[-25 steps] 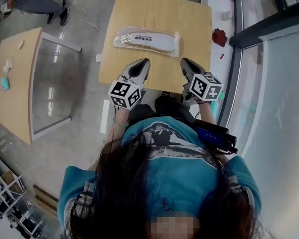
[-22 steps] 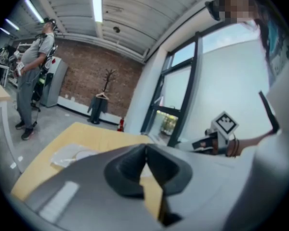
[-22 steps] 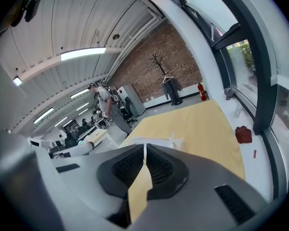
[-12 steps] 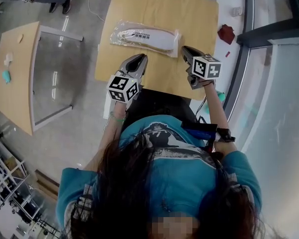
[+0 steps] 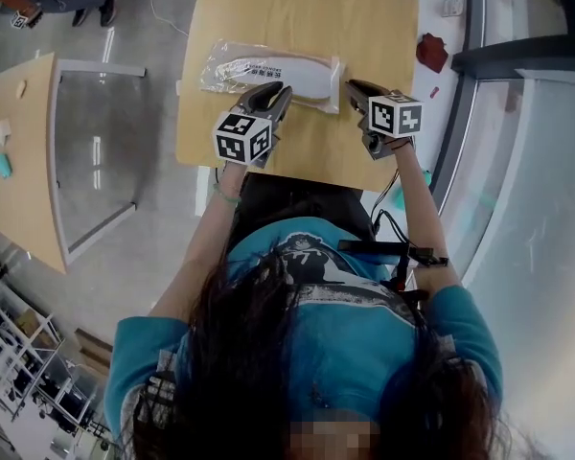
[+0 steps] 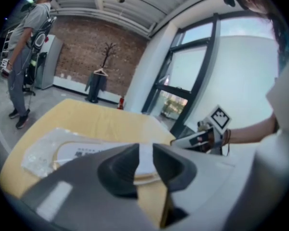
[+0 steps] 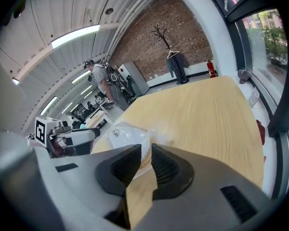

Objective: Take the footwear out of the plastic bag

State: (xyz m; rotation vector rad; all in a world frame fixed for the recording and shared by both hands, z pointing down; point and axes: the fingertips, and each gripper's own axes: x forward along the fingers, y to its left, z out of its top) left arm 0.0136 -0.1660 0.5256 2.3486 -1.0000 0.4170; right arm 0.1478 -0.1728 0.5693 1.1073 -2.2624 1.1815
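ok so starting at the tips: left gripper (image 6: 145,150) has its jaws cracked a narrow way apart. they've just been opening, and there's nothing pinched between them, i only see the bag (image 5: 268,70) through the gap, just past the tips. right gripper (image 7: 145,153) is the same story, an even thinner slit that's also just been opening, with no plastic between the pads and the bag's near end sitting right ahead of it. from the head view both grippers sit at the near long edge of the bag, left one around the middle, right one by the right-hand end. i can't tell whether either tip is actually touching plastic. the bag lies flat across the table (image 5: 307,17) with the footwear (image 5: 286,73) inside, a pale flat sole-looking thing under a printed label, and it looks closed up. progress-wise i'd call it basically zero: nothing grabbed, nothing opened, nothing out. my guess at what's left is pinning one end, getting the other end open and sliding the thing out.
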